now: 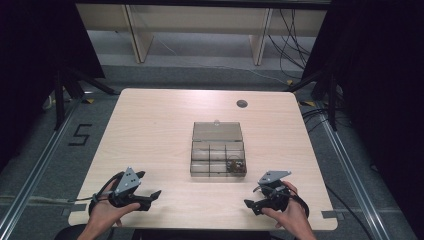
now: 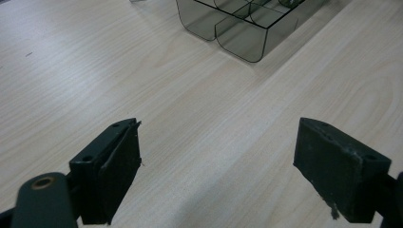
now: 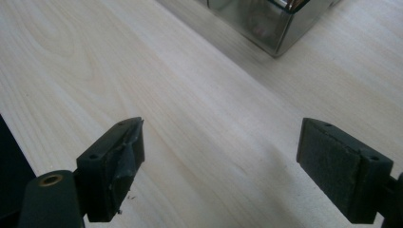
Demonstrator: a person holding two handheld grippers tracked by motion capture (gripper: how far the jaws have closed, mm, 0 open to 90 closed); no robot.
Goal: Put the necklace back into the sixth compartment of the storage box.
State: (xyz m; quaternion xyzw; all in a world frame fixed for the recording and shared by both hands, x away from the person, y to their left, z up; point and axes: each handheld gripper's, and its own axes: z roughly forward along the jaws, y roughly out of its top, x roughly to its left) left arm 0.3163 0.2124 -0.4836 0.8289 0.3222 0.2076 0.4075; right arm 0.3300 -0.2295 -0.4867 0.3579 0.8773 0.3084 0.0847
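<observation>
My left gripper (image 1: 152, 187) rests low over the near left part of the table (image 1: 150, 125), its jaws spread wide with nothing between them but bare wood. I hold it there because it points toward the box from that side, ready to steady a wall when needed; in the left gripper view the box's near rounded corner (image 2: 237, 38) sits ahead and a little right of my jaws, well apart from them.

The clear plastic box (image 1: 218, 160) lies in the middle of the table, its lid (image 1: 217, 131) folded back flat away from me, so the compartments are open from above. Small brownish items (image 1: 235, 165) sit in the near right compartment; I cannot tell what they are.

My right gripper (image 1: 254, 197) waits near the front right, jaws also wide apart and empty. I judge it is placed nearest those items, to reach in first.
</observation>
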